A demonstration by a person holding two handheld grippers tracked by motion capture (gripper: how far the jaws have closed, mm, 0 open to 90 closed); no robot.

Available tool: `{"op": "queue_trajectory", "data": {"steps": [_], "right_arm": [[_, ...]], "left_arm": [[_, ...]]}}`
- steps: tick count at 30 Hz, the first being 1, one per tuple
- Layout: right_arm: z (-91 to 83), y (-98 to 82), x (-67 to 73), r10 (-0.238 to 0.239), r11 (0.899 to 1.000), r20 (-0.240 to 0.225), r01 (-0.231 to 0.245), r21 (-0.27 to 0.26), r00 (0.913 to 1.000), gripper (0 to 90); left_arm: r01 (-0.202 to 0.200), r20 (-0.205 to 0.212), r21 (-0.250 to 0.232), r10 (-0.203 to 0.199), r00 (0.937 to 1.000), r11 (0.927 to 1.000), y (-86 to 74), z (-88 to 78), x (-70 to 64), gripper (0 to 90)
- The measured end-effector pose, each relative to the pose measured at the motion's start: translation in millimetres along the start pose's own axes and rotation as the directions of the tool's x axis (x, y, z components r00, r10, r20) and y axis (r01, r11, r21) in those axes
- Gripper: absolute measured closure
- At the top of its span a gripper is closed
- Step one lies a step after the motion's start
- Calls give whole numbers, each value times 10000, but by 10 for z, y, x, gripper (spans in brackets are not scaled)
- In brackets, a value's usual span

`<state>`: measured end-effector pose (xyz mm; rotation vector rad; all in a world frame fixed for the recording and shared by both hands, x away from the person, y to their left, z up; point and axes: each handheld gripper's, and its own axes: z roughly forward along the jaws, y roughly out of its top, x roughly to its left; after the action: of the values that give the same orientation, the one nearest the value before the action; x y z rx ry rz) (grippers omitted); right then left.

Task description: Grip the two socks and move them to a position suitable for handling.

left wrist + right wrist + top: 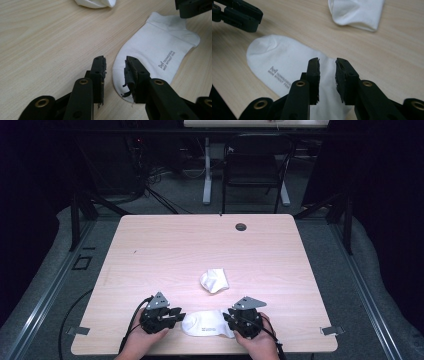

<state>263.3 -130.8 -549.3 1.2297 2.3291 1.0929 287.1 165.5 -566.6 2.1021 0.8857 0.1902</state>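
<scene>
High view first: a flat white ankle sock with small grey print (207,324) lies along the near edge of the pale wooden table (165,250), between the left gripper (176,315) at its toe end and the right gripper (227,316) at its cuff end, each held low in a hand reaching in from the near side; a second, crumpled white sock (214,280) sits farther off, toward the table's middle. Left gripper view: its black jaws stand apart with nothing between them, the right-hand one over the sock's toe (155,57). Right gripper view: its jaws are likewise parted and empty, poised over the sock (287,65). Soft, light and limp, the sock will likely sag, so pinching each end at its edge looks best.
</scene>
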Motion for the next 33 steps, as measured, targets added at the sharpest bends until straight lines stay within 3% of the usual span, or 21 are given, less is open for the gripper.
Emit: {"op": "queue_trajectory", "data": {"steps": [7, 11, 16, 33], "right_arm": [[105, 245, -74, -411, 9988, 156, 415, -276, 9990, 667], [206, 368, -109, -517, 9986, 329, 521, -114, 9981, 636], [319, 494, -135, -644, 9979, 503, 642, 42, 9967, 627], [539, 809, -145, -395, 9985, 564, 373, 393, 9976, 689]], "left_arm": [[157, -99, -21, -157, 9998, 9999, 4, 3, 39, 625], [121, -265, -115, -124, 9996, 9999, 8, -28, 80, 601], [431, -382, -296, -442, 9983, 9986, 9, -77, 150, 601], [619, -490, -340, -635, 9968, 9975, 8, -97, 229, 603]]}}
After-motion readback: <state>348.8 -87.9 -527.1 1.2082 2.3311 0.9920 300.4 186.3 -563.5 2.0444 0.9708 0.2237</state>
